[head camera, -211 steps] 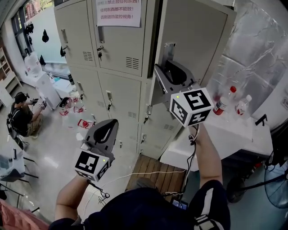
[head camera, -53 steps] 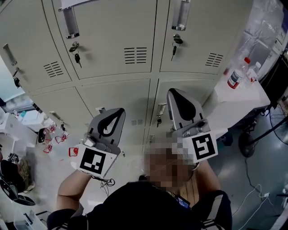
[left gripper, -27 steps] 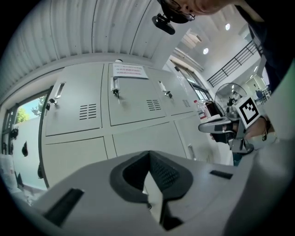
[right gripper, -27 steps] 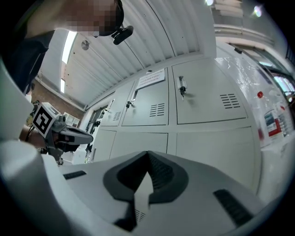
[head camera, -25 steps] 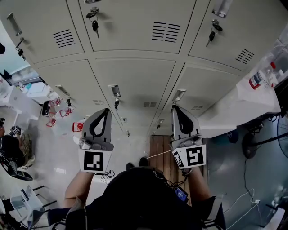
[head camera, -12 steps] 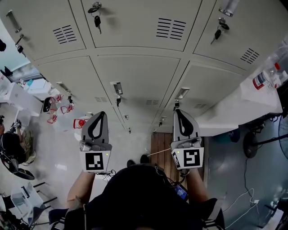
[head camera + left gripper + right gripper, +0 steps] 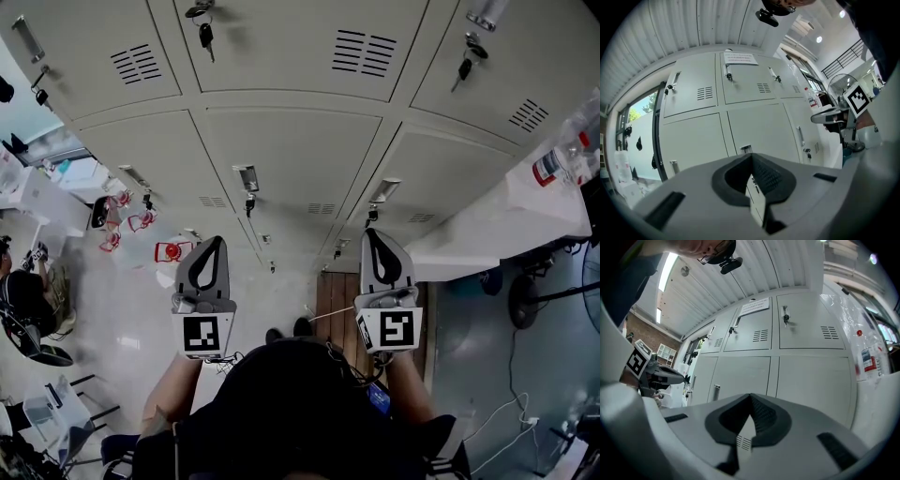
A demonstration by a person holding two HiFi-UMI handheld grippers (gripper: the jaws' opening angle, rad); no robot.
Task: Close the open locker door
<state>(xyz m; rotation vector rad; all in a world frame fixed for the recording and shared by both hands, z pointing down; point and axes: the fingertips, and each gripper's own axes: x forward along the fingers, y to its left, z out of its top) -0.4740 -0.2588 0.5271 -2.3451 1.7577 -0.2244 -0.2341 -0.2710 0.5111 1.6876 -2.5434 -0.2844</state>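
Two grippers are held level before the lockers, well apart from them: the left gripper (image 7: pixel 211 246), then the right gripper (image 7: pixel 376 236), each with jaws pressed together on nothing. Every locker door (image 7: pixel 291 159) ahead is seen shut, flush with its frame.
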